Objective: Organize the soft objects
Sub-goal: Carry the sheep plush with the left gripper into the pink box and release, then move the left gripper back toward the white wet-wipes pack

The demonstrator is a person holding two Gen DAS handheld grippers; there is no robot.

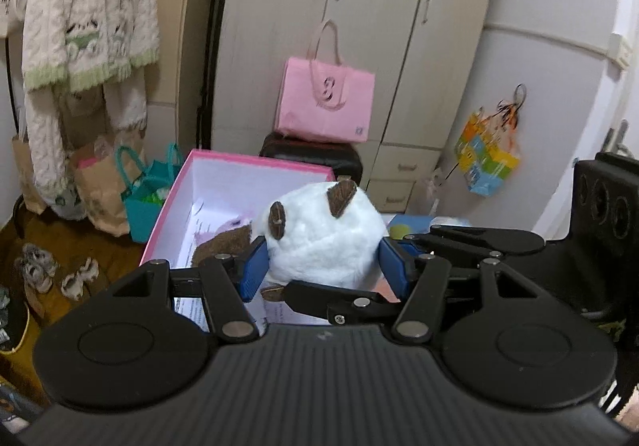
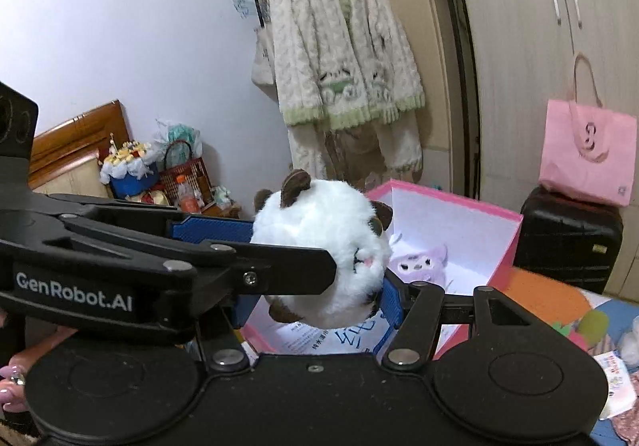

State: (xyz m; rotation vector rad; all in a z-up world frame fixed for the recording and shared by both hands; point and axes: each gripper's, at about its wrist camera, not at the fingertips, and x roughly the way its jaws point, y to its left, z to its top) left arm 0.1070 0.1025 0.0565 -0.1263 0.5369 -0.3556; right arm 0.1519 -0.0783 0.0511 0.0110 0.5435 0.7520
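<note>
A round white plush toy (image 1: 321, 232) with brown ears is held above an open pink box (image 1: 239, 162). My left gripper (image 1: 323, 262) is shut on the plush, its blue pads against both sides. My right gripper (image 2: 315, 298) also clasps the plush (image 2: 319, 246) from another angle; the left gripper's arm crosses in front of it. Inside the pink box (image 2: 507, 242) lie a small purple plush (image 2: 423, 264) and printed papers. A brown plush piece (image 1: 221, 244) shows in the box in the left wrist view.
A pink tote bag (image 1: 325, 102) sits on a black suitcase (image 1: 311, 156) by the wardrobe. A fluffy cardigan (image 2: 343, 46) hangs on a rack. Paper and teal bags (image 1: 149, 192) stand on the floor. A colourful mat (image 2: 559, 306) lies right of the box.
</note>
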